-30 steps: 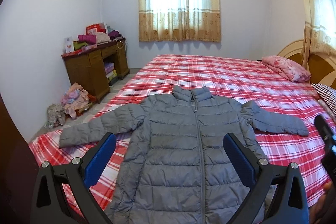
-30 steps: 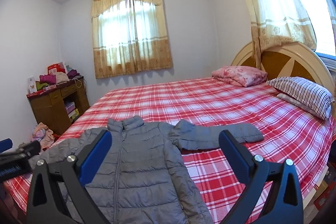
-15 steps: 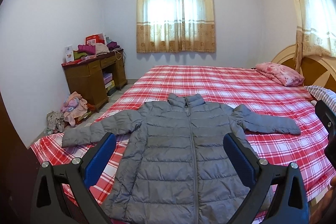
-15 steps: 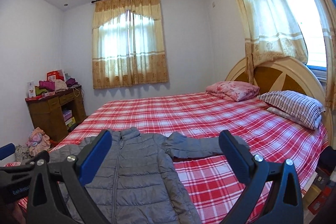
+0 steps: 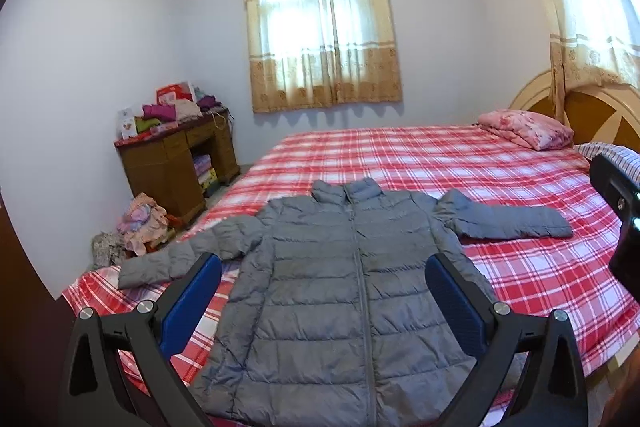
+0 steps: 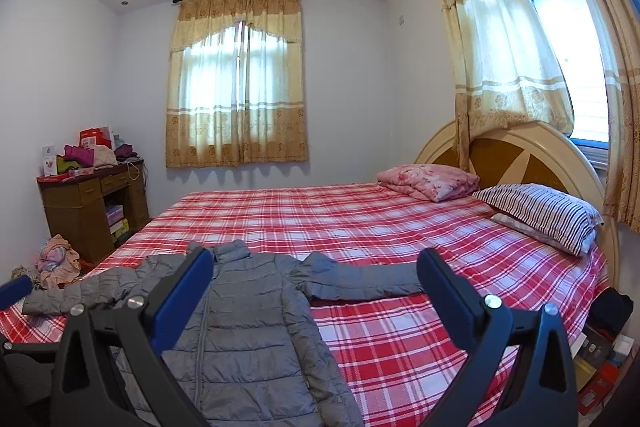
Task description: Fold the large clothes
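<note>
Both of my grippers were spread wide and held nothing. In the left wrist view, my left gripper [image 5: 323, 285] hung over the lower middle of the frame, above the grey puffer jacket [image 5: 344, 291], its blue pads apart on either side of the jacket's body. The jacket lay flat and zipped on the red plaid bed [image 5: 420, 163], collar toward the far side, one sleeve stretched toward the lower left and the other reaching out to the right. In the right wrist view, my right gripper [image 6: 310, 285] was just as wide, filling the bottom of the frame, with the jacket [image 6: 248, 315] at lower left and its right sleeve running between the pads. A pink pillow [image 6: 428, 181] and a striped pillow [image 6: 540, 211] sat at the right by the headboard. A wooden desk [image 5: 172, 163] piled with clothes stood at the left wall.
</note>
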A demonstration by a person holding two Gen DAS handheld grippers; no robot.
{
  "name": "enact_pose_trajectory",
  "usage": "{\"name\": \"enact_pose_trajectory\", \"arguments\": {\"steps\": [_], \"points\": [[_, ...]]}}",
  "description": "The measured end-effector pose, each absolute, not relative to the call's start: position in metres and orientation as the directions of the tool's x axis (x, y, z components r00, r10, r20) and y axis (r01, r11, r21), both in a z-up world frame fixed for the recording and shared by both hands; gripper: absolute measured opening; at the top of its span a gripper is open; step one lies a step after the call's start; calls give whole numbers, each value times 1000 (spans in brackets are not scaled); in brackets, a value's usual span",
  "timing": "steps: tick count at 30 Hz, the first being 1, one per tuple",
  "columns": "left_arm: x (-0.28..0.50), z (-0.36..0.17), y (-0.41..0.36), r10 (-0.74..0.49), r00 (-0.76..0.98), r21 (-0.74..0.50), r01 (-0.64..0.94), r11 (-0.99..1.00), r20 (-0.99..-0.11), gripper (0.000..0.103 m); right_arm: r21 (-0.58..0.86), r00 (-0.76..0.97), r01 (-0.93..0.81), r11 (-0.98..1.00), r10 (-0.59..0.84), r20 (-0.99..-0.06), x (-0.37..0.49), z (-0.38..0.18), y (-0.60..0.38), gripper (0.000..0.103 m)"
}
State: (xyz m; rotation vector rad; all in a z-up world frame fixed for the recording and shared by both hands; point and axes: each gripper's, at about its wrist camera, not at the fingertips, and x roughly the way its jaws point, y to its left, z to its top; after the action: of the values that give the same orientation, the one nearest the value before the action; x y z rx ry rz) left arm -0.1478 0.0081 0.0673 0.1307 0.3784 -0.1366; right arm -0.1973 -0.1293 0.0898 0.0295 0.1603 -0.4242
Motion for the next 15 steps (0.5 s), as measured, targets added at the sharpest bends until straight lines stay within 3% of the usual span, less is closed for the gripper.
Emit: {"name": "enact_pose_trajectory", "arguments": {"steps": [15], "points": [[-126, 59, 7, -104, 897, 89, 156, 984, -430, 102, 24, 899, 396, 918, -382, -215, -184, 82, -139, 103]]}}
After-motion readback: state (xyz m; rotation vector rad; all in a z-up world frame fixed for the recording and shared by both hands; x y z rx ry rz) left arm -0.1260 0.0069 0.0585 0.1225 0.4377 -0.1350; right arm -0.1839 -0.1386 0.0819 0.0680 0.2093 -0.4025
